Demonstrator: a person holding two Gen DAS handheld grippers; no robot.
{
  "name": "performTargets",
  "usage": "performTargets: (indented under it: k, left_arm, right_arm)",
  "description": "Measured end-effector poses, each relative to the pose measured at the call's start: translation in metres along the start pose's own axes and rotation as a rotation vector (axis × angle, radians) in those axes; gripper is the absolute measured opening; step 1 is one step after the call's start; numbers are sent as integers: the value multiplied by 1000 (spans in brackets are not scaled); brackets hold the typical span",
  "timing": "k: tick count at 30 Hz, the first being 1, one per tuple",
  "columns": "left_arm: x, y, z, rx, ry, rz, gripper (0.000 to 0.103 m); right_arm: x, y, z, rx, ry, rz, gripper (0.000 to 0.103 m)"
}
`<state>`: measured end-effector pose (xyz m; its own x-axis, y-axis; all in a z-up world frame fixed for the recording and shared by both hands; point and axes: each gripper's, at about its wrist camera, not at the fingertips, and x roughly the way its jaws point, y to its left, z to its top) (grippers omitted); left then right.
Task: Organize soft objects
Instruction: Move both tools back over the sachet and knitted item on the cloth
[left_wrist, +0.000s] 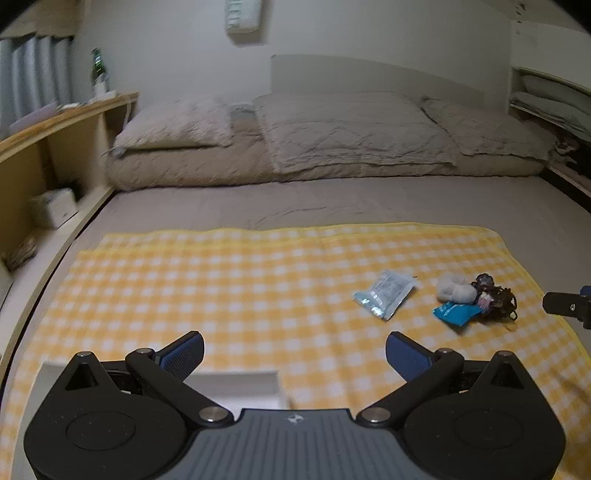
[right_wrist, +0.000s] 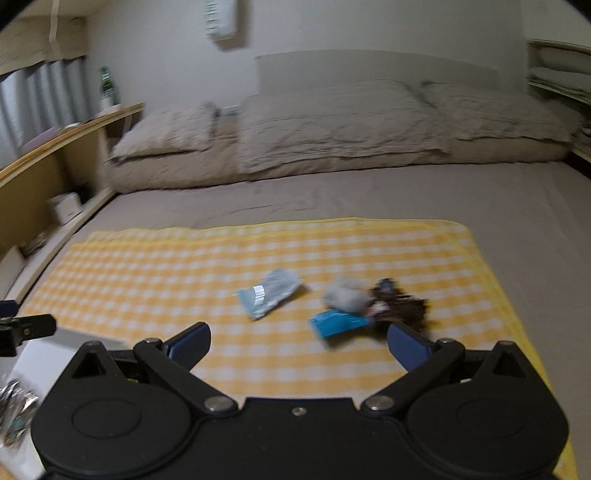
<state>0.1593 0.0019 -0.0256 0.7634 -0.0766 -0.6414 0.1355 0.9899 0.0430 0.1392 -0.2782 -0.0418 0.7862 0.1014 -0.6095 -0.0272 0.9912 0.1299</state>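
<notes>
Left wrist view: left gripper (left_wrist: 294, 354), jaws spread wide, nothing between the blue pads; a white box (left_wrist: 236, 387) lies just beneath it on the yellow checked cloth (left_wrist: 184, 280). Soft items on the cloth, right of centre — pale blue packet (left_wrist: 386, 293); grey-white fluffy lump (left_wrist: 455, 289) touching a teal packet (left_wrist: 456, 314) and a dark tangled bundle (left_wrist: 496, 301).

Right wrist view, blurred: right gripper (right_wrist: 299, 345), jaws likewise wide apart and holding nothing, hovering just short of the teal packet (right_wrist: 338, 322) — dark bundle (right_wrist: 399, 306) near its right pad. Beige pillows (right_wrist: 332, 125) rest at the far end of the bed.
</notes>
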Motion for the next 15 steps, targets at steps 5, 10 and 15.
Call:
performTargets:
  k: [5, 10, 15]
  left_arm:
    - [26, -26, 11, 49, -34, -57, 103]
    - [59, -49, 20, 99, -52, -97, 103]
    - [101, -63, 25, 122, -28, -113, 103]
  right_arm:
    - [17, -38, 4, 18, -13, -62, 103]
    - [36, -65, 4, -15, -28, -82, 103]
    - [60, -93, 3, -15, -54, -98, 103]
